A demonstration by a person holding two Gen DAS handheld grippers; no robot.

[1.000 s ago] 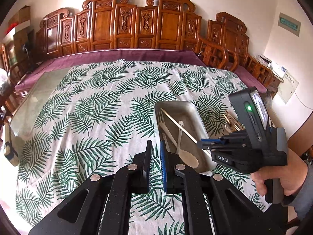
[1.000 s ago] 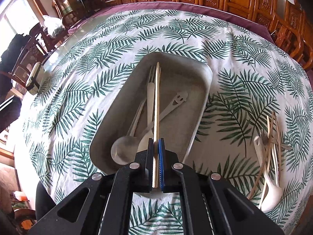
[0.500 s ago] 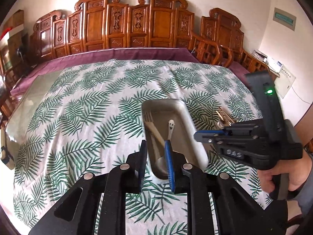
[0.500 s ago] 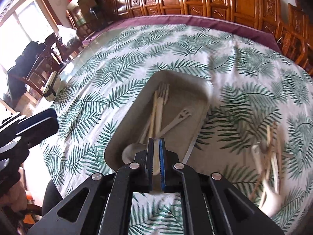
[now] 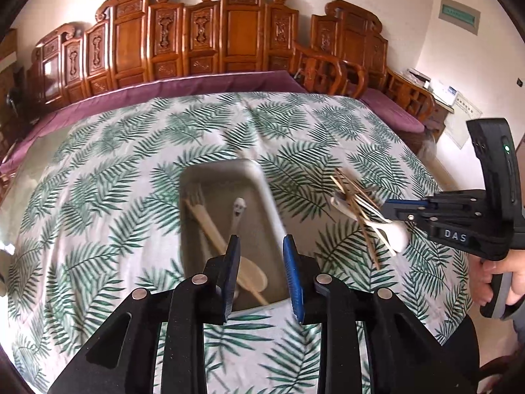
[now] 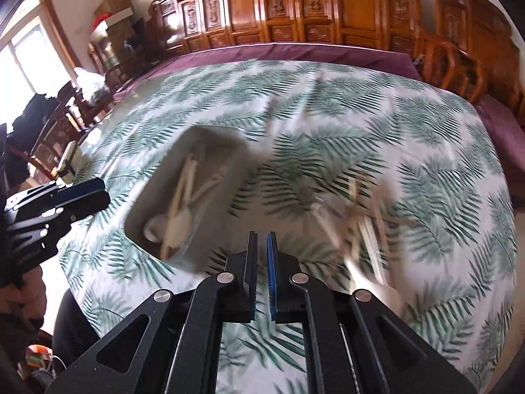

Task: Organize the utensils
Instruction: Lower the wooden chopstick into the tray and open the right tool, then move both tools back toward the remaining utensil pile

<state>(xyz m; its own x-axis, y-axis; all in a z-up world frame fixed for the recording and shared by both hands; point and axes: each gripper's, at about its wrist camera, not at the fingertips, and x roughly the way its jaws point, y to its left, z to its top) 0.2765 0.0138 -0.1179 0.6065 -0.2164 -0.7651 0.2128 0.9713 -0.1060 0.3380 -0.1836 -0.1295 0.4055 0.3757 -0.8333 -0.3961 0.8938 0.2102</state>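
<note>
A grey metal tray [image 5: 251,177] lies mid-table on the palm-leaf cloth. It holds a wooden spoon [image 5: 252,275], a pale fork [image 5: 196,196], a smiley-handled utensil [image 5: 239,205] and a chopstick. My left gripper [image 5: 261,243] hovers over the tray's near end, its jaws opening with nothing between them. The right gripper [image 6: 261,236] is shut and empty, above the cloth between the tray [image 6: 226,144] and a loose pile of chopsticks [image 6: 367,216]. In the left wrist view that pile [image 5: 352,197] includes a white spoon [image 5: 398,233], just beside the right gripper [image 5: 393,203].
Carved wooden chairs [image 5: 229,32] line the table's far side, with more at the right [image 6: 459,59]. A purple cloth [image 5: 197,82] borders the far edge. A person's hand [image 5: 502,272] holds the right gripper. The left gripper [image 6: 83,193] shows at the left of the right wrist view.
The right gripper let a chopstick go into the tray and swung right toward the loose pile. The left gripper's jaws spread apart as it moved in over the tray.
</note>
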